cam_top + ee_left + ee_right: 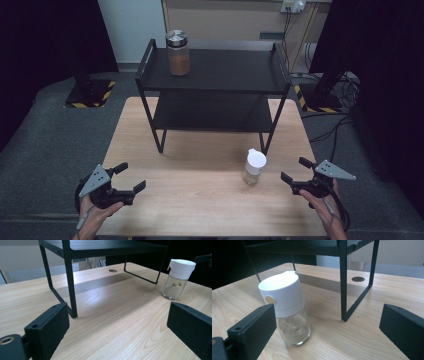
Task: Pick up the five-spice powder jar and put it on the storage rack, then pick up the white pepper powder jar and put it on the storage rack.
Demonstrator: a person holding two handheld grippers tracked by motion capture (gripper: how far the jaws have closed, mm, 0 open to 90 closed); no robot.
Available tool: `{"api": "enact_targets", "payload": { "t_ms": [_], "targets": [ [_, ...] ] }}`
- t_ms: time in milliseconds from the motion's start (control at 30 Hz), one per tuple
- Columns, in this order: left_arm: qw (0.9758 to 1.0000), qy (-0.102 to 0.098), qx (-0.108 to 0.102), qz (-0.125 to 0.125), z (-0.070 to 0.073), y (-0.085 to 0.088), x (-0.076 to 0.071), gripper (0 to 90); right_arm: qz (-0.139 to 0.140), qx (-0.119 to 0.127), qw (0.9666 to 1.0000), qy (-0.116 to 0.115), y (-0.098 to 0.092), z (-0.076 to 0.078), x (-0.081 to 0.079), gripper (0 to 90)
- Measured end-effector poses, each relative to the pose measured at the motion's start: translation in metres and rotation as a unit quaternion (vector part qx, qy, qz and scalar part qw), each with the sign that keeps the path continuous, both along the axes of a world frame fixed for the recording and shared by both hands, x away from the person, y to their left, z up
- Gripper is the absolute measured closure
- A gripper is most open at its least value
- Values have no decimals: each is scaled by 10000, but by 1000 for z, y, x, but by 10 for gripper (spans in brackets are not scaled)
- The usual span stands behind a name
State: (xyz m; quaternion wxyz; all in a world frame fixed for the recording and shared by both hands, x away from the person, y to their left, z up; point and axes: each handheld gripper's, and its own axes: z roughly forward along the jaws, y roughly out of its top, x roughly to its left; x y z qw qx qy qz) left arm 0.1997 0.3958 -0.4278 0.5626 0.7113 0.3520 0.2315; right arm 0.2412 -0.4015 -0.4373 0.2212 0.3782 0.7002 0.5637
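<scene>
Nearby — white-capped jar (254,167) upright, right gripper (296,173) gaping beside it

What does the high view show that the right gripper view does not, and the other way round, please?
High view alone: a brown-filled jar on the rack's top shelf, and both grippers, left gripper and right gripper, open at the table's near corners. Right gripper view alone: a yellow dot on the white cap. Both share the white-capped glass shaker, the black rack and the wooden table.
</scene>
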Motion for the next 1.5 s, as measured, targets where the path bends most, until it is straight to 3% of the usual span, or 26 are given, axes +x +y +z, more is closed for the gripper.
{"api": "enact_targets", "payload": {
  "t_ms": [433, 667, 1500],
  "targets": [
    [9999, -8, -121, 58, -2, 0, 4, 12, -4, 4, 10000, 12, 1, -1, 0, 14],
    [9999, -113, -39, 5, -1, -3, 1, 11, -7, -10, 10000, 10, 0, -1, 0, 13],
    [9999, -129, -99, 6, -1, -3, 1, 8, 82, -55, 9999, -22, -1, 2, -1, 12]
  ]
}}
